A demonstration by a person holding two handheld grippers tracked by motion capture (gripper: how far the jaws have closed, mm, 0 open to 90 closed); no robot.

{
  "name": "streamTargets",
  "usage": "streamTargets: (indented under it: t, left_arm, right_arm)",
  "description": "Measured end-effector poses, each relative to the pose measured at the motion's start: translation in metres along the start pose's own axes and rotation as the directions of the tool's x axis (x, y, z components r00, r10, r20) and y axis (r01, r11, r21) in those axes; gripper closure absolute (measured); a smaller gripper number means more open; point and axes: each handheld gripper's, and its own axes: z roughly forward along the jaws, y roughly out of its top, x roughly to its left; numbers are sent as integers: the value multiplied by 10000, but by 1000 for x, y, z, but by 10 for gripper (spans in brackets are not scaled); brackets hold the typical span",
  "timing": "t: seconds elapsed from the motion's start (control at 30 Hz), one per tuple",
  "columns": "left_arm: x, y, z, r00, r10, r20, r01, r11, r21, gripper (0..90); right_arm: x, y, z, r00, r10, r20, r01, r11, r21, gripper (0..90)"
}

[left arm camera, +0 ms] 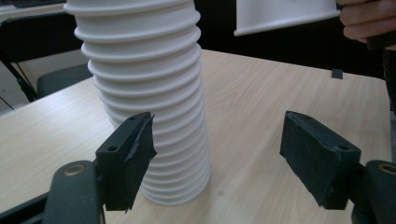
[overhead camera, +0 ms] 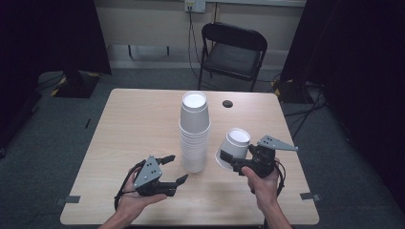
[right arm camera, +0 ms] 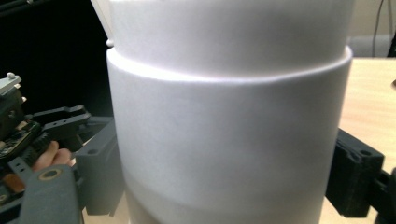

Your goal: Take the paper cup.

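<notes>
The left gripper (overhead camera: 175, 168) sits low near the table's (overhead camera: 133, 124) front edge, jaws spread wide and empty. Just right, the right gripper (overhead camera: 234, 161) pinches a single white cup (overhead camera: 234, 147) — tilted, lifted. Between them, farther back, stands the cup stack (overhead camera: 194, 131).

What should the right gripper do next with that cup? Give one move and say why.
Probably set the single cup down on the table, beside the stack of cups. The right gripper holds it tilted, off the stack, while the left gripper waits open.
</notes>
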Motion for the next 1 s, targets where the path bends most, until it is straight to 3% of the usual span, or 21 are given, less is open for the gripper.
streamTargets:
  t: [0.1, 0.2, 0.27, 0.57, 0.77, 1.0]
  left_arm:
    - [-1, 2, 3, 10000, -15, 47, 16, 9999, -149, 271]
    - [0, 1, 8, 9990, -255, 369, 249, 9995, 167, 259]
    - [-2, 1, 11, 9983, -325, 482, 319, 9994, 128, 263]
    - [-13, 2, 22, 9950, -349, 938, 362, 9993, -125, 249]
    - [-20, 2, 28, 9957, -128, 919, 159, 9994, -323, 297]
    - [-23, 1, 38, 9945, 302, 999, -260, 9987, -430, 397]
  right_arm:
    - [-1, -6, 1, 9996, 283, -79, -283, 9996, -9, 159]
    - [-1, -11, 1, 9975, 671, -218, -672, 9977, -53, 159]
    - [-1, -15, 2, 9955, 897, -316, -897, 9960, 2, 159]
    - [5, -28, 9, 9779, 1888, -894, -1873, 9820, 254, 159]
    - [10, -30, 12, 9632, 2354, -1297, -2339, 9719, 265, 159]
    - [19, -34, 16, 9559, 2509, -1527, -2457, 9679, 525, 159]
